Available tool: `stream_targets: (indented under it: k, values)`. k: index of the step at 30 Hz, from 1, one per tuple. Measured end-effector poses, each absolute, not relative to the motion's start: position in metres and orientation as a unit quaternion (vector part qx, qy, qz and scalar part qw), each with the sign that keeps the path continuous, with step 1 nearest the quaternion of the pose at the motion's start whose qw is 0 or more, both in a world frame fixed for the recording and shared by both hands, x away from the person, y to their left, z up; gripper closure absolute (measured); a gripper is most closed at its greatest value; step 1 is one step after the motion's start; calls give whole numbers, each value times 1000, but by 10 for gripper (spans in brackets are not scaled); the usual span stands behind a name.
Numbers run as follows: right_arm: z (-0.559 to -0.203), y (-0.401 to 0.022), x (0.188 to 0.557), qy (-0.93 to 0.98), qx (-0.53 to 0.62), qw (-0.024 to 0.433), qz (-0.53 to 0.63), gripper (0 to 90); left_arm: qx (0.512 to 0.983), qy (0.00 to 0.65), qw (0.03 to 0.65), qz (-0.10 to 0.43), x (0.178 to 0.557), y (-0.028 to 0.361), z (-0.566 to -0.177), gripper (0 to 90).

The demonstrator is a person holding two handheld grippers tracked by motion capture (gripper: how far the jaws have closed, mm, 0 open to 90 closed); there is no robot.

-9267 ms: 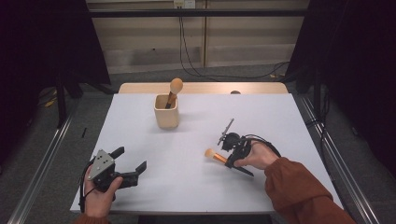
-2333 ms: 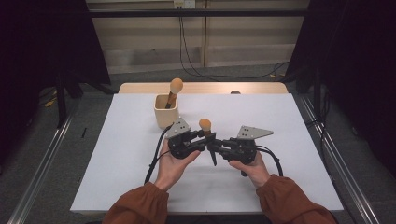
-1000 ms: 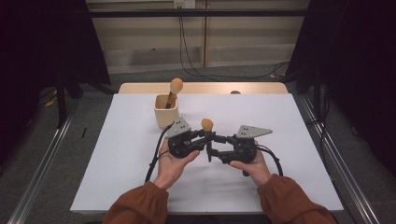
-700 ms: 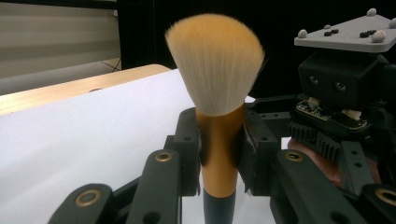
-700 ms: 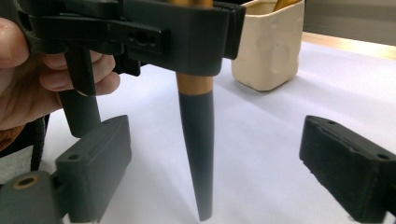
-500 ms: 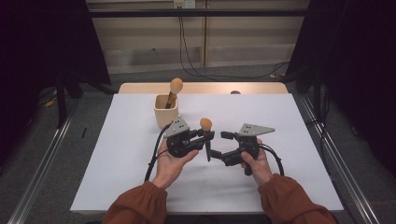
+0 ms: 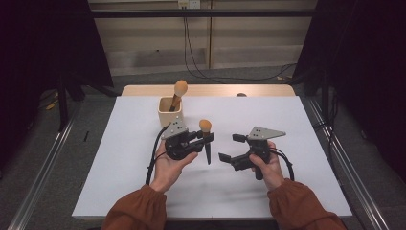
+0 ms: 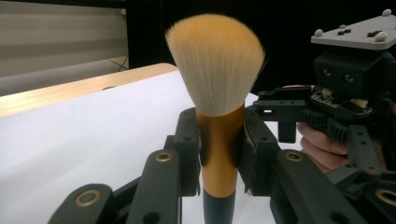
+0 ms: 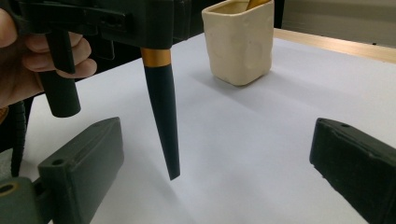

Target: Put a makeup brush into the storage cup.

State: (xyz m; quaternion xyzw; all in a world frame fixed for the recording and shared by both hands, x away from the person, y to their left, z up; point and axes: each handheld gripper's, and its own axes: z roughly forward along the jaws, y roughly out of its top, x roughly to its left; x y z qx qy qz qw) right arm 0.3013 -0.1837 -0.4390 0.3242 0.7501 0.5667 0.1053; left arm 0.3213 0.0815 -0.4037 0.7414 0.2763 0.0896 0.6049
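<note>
A makeup brush (image 7: 205, 126) with orange bristles, a gold band and a dark tapered handle stands upright above the white table (image 7: 119, 158). My left gripper (image 7: 207, 139) is shut on its gold band (image 8: 218, 154), bristles (image 8: 215, 65) up. The handle (image 9: 163, 116) hangs free, tip just off the table. My right gripper (image 7: 230, 147) is open to the right of the handle; its jaws have just been opening. Nothing sits between them, and the handle hangs just in front of my right gripper (image 9: 219, 156) untouched.
A cream square cup (image 7: 170, 113) stands behind the left hand at the table's back and holds a second brush (image 7: 179, 90). The cup (image 9: 240, 42) lies beyond the hanging handle. A wooden strip (image 7: 268, 90) edges the far side of the table.
My right gripper's jaws have spread wide and let go of the brush handle, drawing slightly to the right. The left gripper still holds the brush upright in the same spot.
</note>
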Motion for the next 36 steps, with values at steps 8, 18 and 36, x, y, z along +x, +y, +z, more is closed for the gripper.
stream_targets:
  k: [8,18,36]
  values:
    - [-435,-194,294,744,330,125,567,17,742,281,602,94,323,94,-401,716]
    - [-438,-215,283,725,346,176,570,16,744,285,597,94,326,103,-401,716]
    - [-444,-254,264,704,395,206,553,16,743,299,587,116,334,136,-390,716]
